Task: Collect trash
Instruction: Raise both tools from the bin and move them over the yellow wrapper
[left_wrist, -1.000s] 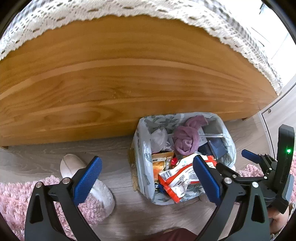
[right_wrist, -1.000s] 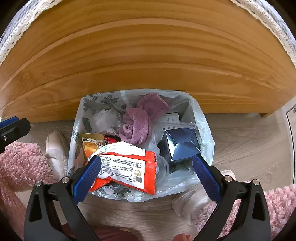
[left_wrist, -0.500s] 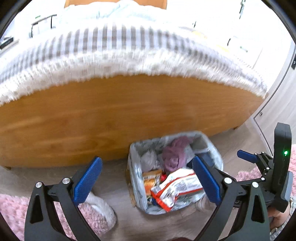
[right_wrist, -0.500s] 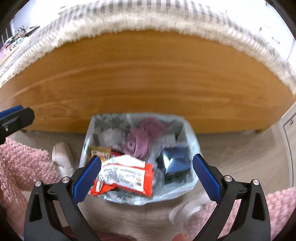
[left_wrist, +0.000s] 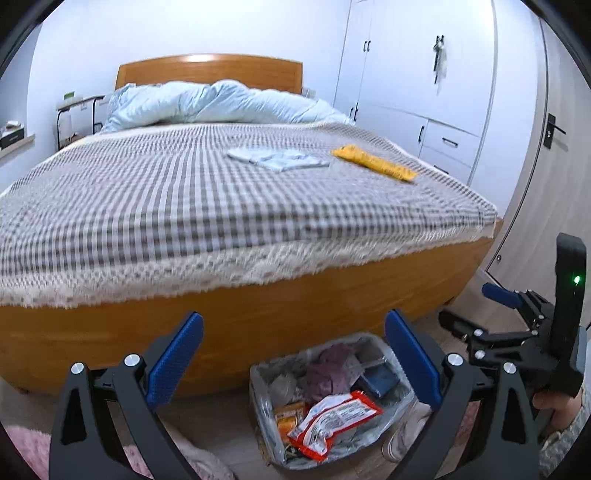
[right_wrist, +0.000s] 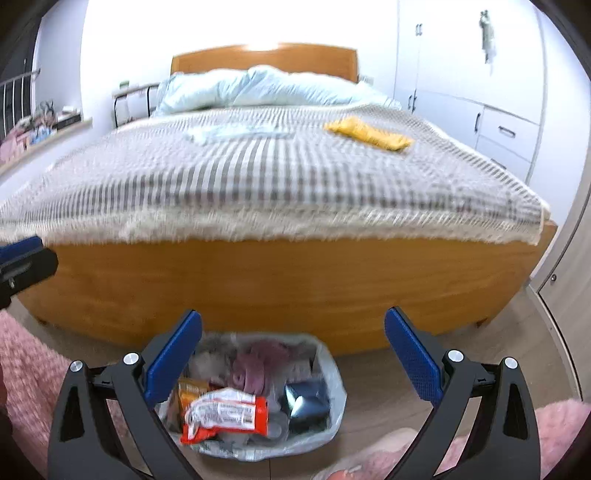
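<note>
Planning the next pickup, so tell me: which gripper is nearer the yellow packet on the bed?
Right, likely, by a small margin. The yellow packet lies on the bed's right side; the right gripper sits right of the left gripper. Both hang low over the trash bag.

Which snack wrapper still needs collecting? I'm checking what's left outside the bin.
The yellow wrapper lying on the checked bedspread. The red-and-white wrapper already sits in the lined trash bin on the floor.

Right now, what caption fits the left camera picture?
Open left tool above a full trash bag, with a yellow wrapper waiting on the bed.
</note>
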